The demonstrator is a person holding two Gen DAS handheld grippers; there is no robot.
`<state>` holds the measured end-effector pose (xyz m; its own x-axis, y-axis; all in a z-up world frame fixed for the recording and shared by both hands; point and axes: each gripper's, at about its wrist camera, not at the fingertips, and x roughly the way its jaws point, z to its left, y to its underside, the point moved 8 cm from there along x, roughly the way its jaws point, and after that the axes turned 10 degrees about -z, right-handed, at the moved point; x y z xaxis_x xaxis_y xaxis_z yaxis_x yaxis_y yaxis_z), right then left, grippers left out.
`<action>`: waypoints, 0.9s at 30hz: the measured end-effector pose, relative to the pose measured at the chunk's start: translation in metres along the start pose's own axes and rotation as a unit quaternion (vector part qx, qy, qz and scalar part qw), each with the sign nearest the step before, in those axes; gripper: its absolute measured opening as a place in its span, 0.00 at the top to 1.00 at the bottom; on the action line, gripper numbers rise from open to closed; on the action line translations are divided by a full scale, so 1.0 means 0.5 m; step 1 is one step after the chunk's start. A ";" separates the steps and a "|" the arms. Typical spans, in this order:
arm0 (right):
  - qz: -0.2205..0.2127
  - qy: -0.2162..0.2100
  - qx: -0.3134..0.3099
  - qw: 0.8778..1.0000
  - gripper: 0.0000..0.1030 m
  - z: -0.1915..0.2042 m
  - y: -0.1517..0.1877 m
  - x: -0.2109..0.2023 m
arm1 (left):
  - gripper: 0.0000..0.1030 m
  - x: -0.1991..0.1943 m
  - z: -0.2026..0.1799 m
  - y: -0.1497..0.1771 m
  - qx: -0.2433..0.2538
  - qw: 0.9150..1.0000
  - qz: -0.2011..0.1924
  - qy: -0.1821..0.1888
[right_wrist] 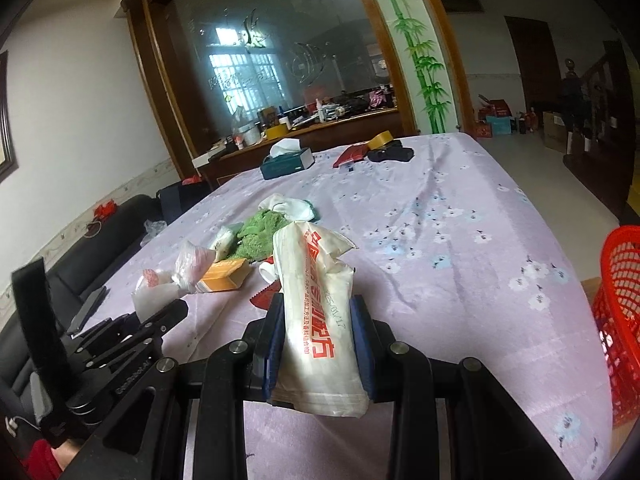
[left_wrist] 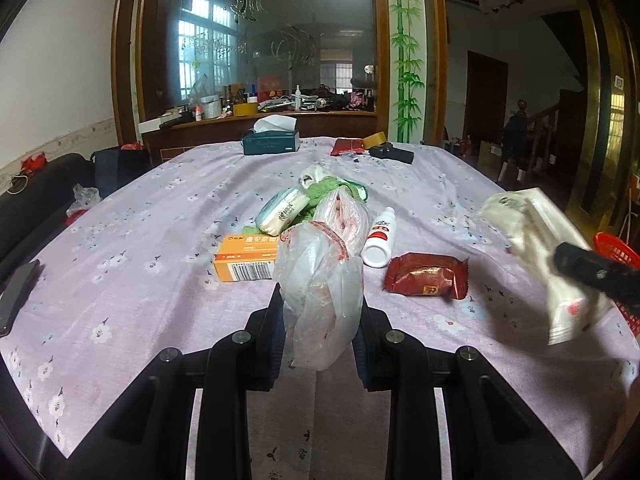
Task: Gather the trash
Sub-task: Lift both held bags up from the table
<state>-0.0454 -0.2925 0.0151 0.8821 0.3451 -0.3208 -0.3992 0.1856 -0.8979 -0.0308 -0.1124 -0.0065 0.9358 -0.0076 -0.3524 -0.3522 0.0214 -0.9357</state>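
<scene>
My left gripper (left_wrist: 319, 312) is shut on a crumpled clear plastic bag (left_wrist: 316, 280) with red print, held just above the lilac tablecloth. My right gripper (right_wrist: 318, 328) is shut on a white wrapper (right_wrist: 316, 304) with red lettering; the same wrapper (left_wrist: 536, 248) shows blurred at the right of the left wrist view. On the cloth lie an orange box (left_wrist: 246, 258), a white bottle (left_wrist: 380, 238), a dark red snack packet (left_wrist: 426, 276), a small tissue pack (left_wrist: 282, 210), a second plastic bag (left_wrist: 344, 216) and a green cloth (right_wrist: 260, 236).
A red mesh basket (right_wrist: 618, 320) stands off the table's right edge. At the far end sit a tissue box (left_wrist: 271, 142), a red pouch (left_wrist: 347, 147), a tape roll (left_wrist: 375, 140) and a black case (left_wrist: 392, 153). A dark phone (left_wrist: 16, 294) lies at the left edge, beside a black sofa (right_wrist: 100, 252).
</scene>
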 end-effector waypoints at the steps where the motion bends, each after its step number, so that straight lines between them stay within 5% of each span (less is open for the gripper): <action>1: -0.002 0.001 0.004 1.000 0.67 -0.002 -0.003 -0.006 | 0.73 -0.001 -0.001 0.000 0.001 1.000 0.000 -0.002; 27: -0.020 0.012 0.022 0.999 0.67 -0.035 -0.029 -0.097 | 0.73 -0.048 -0.103 -0.025 0.042 0.999 -0.008 0.033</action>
<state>-0.0778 -0.3282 0.0383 0.9032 0.3145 -0.2920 -0.3732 0.2398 -0.8962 -0.0497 -0.1641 0.0126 0.9375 -0.0748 -0.3398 -0.3314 0.1052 -0.9376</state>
